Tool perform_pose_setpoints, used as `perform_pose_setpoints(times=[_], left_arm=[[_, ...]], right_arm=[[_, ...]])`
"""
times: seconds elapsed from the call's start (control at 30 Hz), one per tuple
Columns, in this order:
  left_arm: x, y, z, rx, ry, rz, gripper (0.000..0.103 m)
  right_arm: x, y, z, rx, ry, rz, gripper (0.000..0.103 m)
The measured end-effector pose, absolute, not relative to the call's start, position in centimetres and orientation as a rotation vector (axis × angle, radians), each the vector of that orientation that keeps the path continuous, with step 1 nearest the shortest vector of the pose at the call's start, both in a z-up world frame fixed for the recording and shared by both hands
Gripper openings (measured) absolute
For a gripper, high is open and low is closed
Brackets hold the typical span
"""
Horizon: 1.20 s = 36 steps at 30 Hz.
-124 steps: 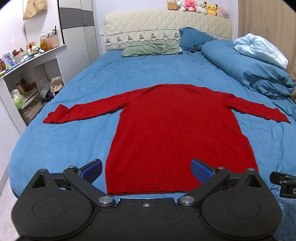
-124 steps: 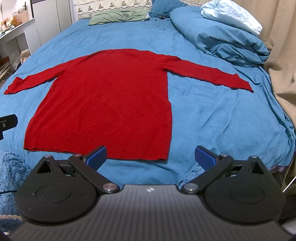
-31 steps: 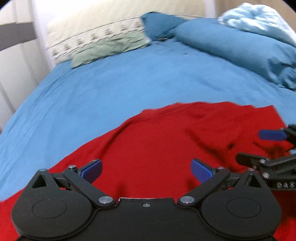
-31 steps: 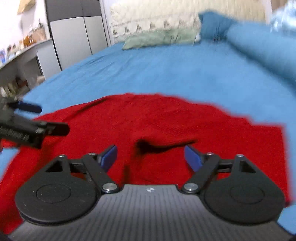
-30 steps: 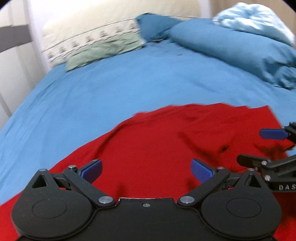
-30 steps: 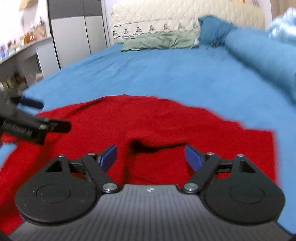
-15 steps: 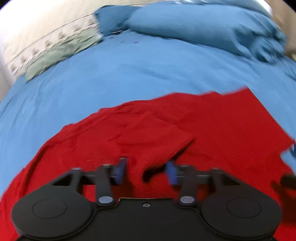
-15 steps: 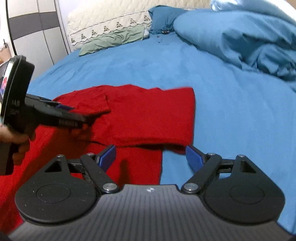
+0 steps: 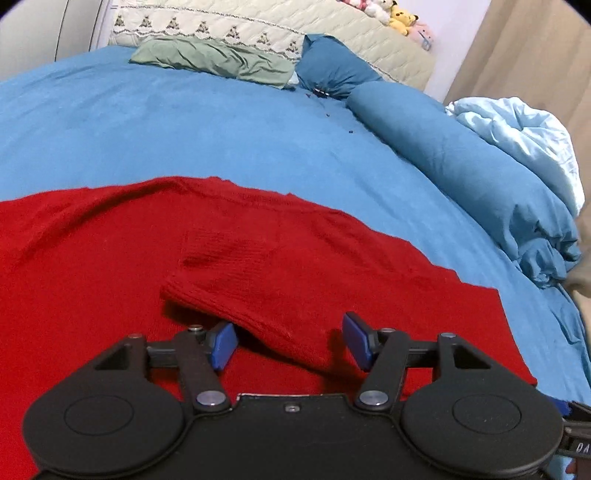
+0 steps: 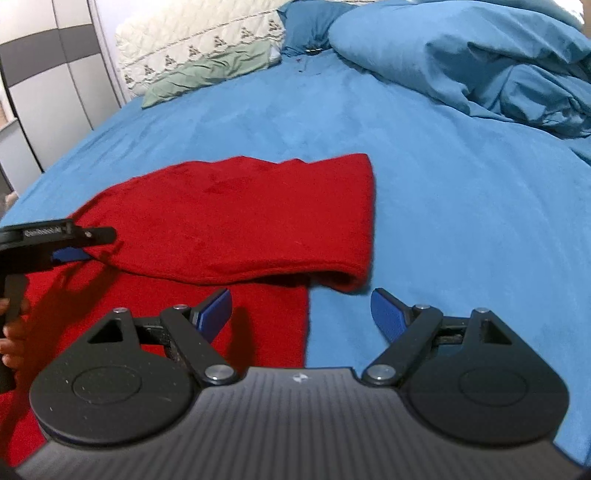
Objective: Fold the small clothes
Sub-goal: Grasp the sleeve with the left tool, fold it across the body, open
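Red knit sweater (image 9: pixel 110 266) lies flat on the blue bedsheet (image 9: pixel 184 122), body spread across the near half of the bed. One sleeve (image 9: pixel 251 280) is folded inward over the body; its cuff end sits raised just ahead of the left gripper (image 9: pixel 288 341). Left gripper: blue pads (image 9: pixel 223 343) apart, jaws have just been opening; the sleeve's folded edge lies between them, pads not pressing on it. In the right wrist view the folded sleeve (image 10: pixel 258 221) forms a thick band across the sweater's side edge, its outer fold overhanging onto the bare sheet. Right gripper (image 10: pixel 301 314): fingers spread wide, nothing between them, hovering just short of the sleeve fold above the sweater's edge and the sheet. The left gripper (image 10: pixel 70 243) shows at the left margin of that view, a person's hand (image 10: pixel 11 332) on its handle. Far end of bed: green pillow (image 9: pixel 214 61), dark blue pillow (image 9: pixel 332 68), bunched blue duvet (image 9: pixel 480 173), quilted cream headboard (image 9: pixel 258 26) with plush toys (image 9: pixel 384 11) on top. No containers in view.
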State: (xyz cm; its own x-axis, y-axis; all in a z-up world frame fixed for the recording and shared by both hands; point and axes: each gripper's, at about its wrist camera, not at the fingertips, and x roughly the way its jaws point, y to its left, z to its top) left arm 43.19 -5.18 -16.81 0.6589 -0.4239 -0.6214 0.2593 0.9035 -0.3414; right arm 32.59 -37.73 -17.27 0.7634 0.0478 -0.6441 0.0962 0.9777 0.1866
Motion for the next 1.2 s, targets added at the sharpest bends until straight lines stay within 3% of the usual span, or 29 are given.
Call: perform_pose_setpoints(times=[0.1, 0.13, 0.17, 0.47, 1.0, 1.1, 1.17, 1.2], left_arm=[[44.2, -5.2, -16.9, -0.262, 0.752, -0.365, 0.055], [44.5, -5.3, -16.8, -0.265, 0.750, -0.352, 0.021], [44.9, -5.4, -16.6, -0.265, 0.755, -0.342, 0.007], [42.3, 0.8, -10.9, -0.180, 0.478, -0.194, 0.007], [40.7, 4.7, -15.3, -0.187, 0.612, -0.165, 0.008], [39.6, 5.7, -16.0, -0.171, 0.651, -0.134, 0.016], [37.9, 6.8, -15.9, -0.141, 0.656, -0.096, 0.031], [37.0, 7.2, -15.6, -0.114, 0.650, -0.071, 0.032]], right_arm=[[32.6, -37.5, -17.7, 0.174, 0.707, -0.050, 0.100], [32.7, -37.4, -17.9, 0.158, 0.709, -0.055, 0.100], [32.7, -37.2, -18.1, 0.144, 0.710, -0.057, 0.100], [34.5, -35.1, -18.8, 0.016, 0.698, -0.083, 0.103], [36.6, -36.8, -18.5, -0.059, 0.739, -0.213, 0.100], [36.4, -36.9, -18.2, -0.076, 0.751, -0.187, 0.100], [36.4, -37.1, -17.6, -0.075, 0.785, -0.163, 0.100], [36.3, -37.2, -17.1, -0.068, 0.801, -0.145, 0.100]])
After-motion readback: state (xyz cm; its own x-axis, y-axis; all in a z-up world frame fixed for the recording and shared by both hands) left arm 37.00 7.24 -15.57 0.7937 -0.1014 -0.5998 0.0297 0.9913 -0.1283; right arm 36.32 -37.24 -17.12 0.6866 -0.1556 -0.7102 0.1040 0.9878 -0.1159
